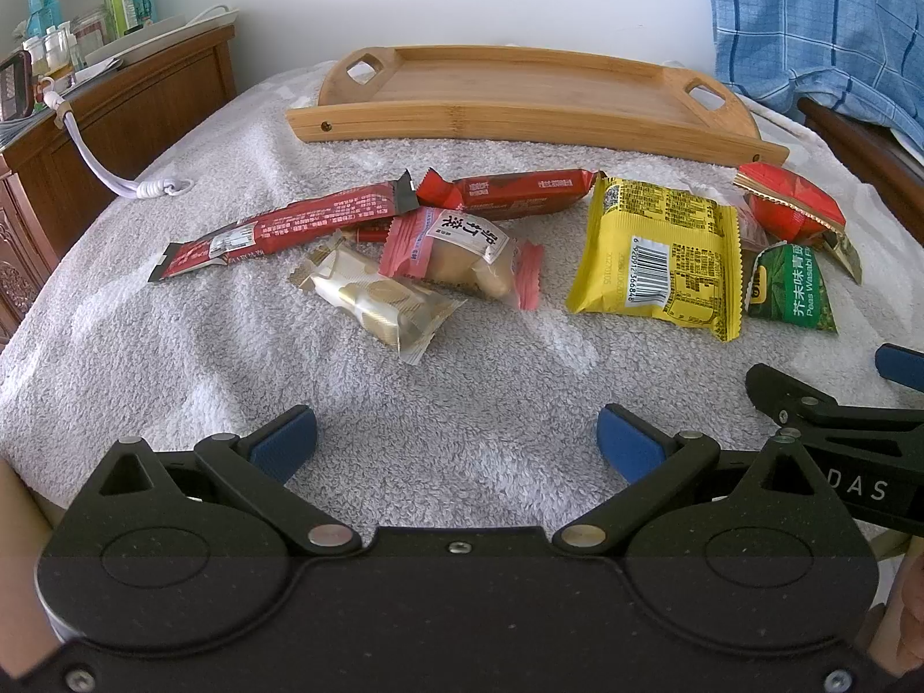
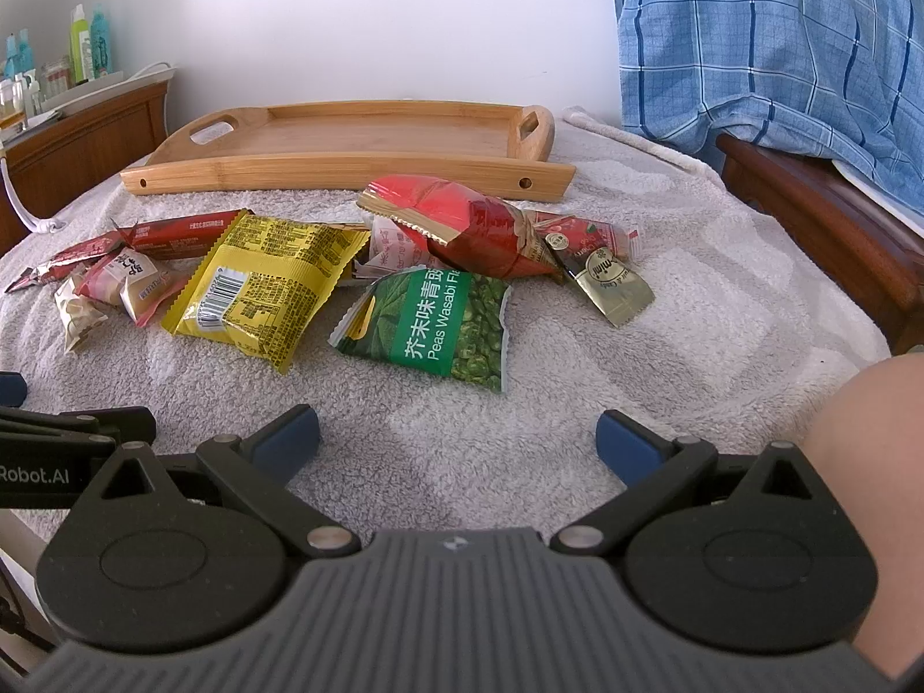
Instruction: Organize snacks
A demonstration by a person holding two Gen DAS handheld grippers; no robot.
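Several snack packets lie in a loose row on a grey towel. The left wrist view shows a long red bar [image 1: 277, 225], a pink packet [image 1: 462, 257], a gold-white packet [image 1: 375, 300], a yellow packet [image 1: 658, 248] and a red bag [image 1: 791, 202]. A green wasabi pea packet [image 2: 433, 323] lies nearest my right gripper [image 2: 456, 444], beside the yellow packet [image 2: 271, 283] and the red bag [image 2: 468, 231]. An empty bamboo tray [image 1: 520, 121] sits behind them. My left gripper [image 1: 456, 444] hovers open in front of the pile, holding nothing. The right one is open too.
A wooden cabinet [image 1: 115, 133] with bottles stands at the left, with a white cable [image 1: 115, 173] hanging onto the towel. Blue checked fabric [image 2: 779, 40] drapes over a wooden frame [image 2: 820, 213] at the right. A person's arm [image 2: 866, 462] shows beside the right gripper.
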